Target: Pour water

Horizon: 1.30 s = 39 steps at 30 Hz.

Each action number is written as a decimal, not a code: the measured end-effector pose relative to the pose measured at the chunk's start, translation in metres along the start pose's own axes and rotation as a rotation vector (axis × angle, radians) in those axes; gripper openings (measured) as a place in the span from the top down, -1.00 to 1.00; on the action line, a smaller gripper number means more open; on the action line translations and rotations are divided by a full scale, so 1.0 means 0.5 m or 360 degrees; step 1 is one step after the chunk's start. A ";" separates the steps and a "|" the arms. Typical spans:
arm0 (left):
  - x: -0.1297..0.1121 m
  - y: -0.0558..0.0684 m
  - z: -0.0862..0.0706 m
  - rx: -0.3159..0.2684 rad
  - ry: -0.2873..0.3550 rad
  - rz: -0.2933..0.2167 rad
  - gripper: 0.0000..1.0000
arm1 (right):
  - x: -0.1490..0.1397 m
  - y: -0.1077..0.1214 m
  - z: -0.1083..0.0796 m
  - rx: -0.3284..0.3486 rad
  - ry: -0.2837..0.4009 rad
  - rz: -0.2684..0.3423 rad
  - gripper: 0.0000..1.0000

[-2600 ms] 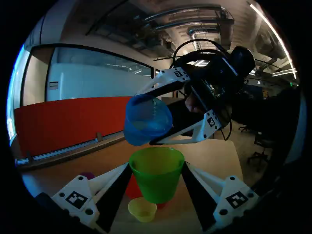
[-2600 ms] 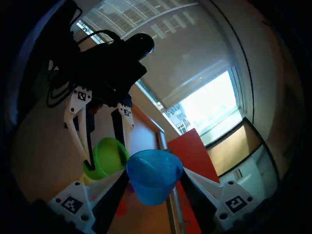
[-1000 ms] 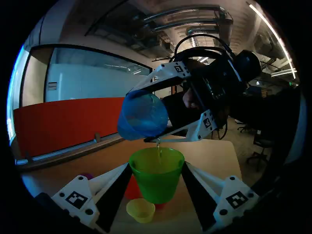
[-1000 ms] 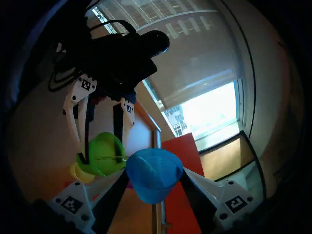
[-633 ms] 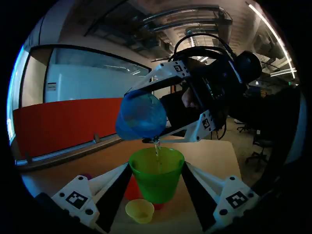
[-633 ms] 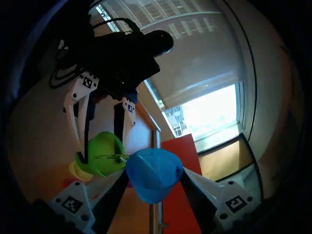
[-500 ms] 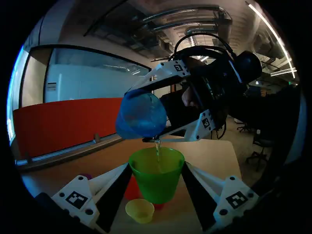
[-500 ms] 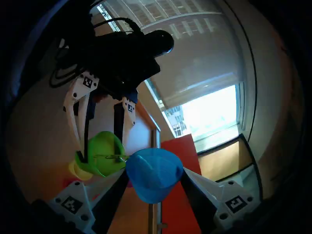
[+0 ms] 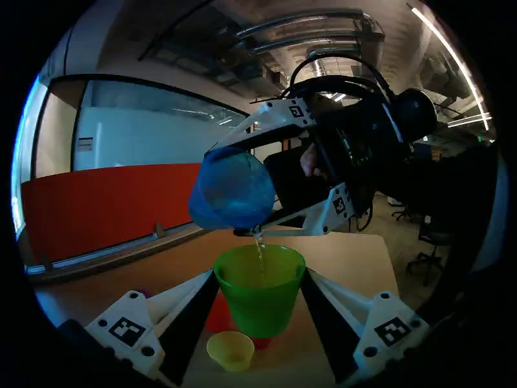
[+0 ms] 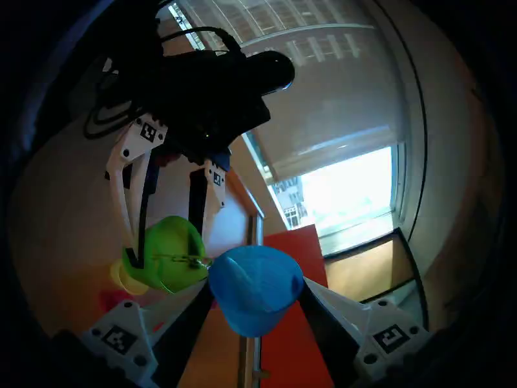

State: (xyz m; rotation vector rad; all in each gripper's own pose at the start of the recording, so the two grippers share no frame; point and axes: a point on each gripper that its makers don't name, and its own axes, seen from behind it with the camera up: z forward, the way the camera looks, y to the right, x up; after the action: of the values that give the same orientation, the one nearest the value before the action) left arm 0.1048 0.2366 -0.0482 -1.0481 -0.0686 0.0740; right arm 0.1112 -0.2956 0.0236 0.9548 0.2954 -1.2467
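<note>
Two hand-held grippers [image 9: 258,277] [image 10: 256,286] clamp cups; translucent blue cup [image 9: 229,191] trickles into green cup [image 9: 260,301].

Close views face each other — sharing the green cup [image 9: 260,294].

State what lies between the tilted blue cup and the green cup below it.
A thin stream of water, falling from the blue cup into the green cup; the left gripper view shows it.

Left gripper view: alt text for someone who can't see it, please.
The right gripper tilts a blue cup, pouring a thin stream of water into a green cup held by the left gripper. A yellow cup sits on the wooden table below.
</note>
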 end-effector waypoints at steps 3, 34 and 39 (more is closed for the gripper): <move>0.000 0.000 0.000 0.0000 0.0000 0.0002 -0.74 | 0.001 -0.001 0.000 0.0003 -0.0001 -0.0014 -0.82; 0.005 -0.004 0.000 0.0008 0.0001 0.0012 -0.74 | -0.007 0.011 -0.001 -0.0021 -0.0026 -0.0175 -0.82; 0.007 -0.002 -0.001 0.0008 0.0000 0.0014 -0.74 | -0.006 0.013 0.000 -0.0023 -0.0026 -0.0190 -0.82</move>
State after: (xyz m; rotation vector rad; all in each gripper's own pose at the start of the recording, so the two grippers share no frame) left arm 0.1081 0.2357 -0.0474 -1.0431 -0.0634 0.0822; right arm 0.1161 -0.2937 0.0286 0.9248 0.3523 -1.3589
